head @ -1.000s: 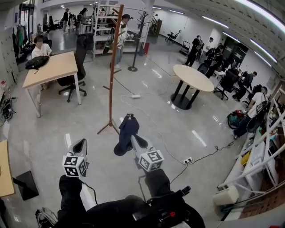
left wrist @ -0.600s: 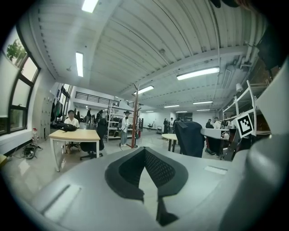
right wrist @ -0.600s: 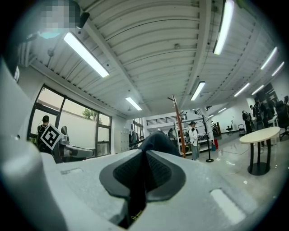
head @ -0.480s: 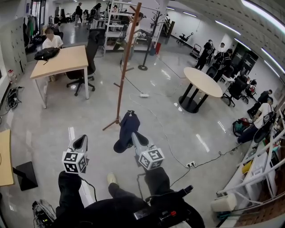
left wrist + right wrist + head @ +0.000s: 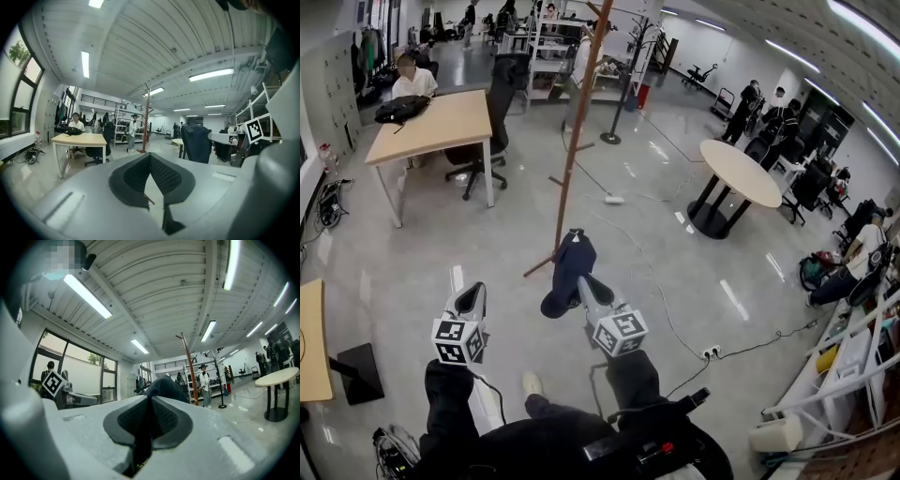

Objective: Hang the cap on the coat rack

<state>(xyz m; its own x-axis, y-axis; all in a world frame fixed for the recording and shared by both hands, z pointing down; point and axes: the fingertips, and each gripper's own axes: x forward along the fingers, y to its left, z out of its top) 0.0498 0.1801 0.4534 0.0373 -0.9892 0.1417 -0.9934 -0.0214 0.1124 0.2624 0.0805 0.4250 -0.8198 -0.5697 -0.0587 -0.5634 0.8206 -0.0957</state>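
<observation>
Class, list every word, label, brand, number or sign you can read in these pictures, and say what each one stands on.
No word or number here can be read.
Two marker cubes: black-and-white square patterns only, no letters or digits.
Strap of the cap: a little pale print, too blurred to read.
Shelves, desks and walls in the background: any print is too small to make out.

Cap (image 5: pixel 568 277): dark navy cloth, matt, hanging in soft folds. Coat rack (image 5: pixel 580 141): reddish-brown pole, wood by its look, slight satin sheen. Right gripper (image 5: pixel 150 398) and left gripper (image 5: pixel 150 155): smooth light-grey plastic shells, matt. Their pads (image 5: pixel 165 176): black, finely dimpled, rubber-like. Floor (image 5: pixel 703 272): grey, polished, mirroring the ceiling lights. Desk (image 5: pixel 441 127): pale wood-look top, matt.
</observation>
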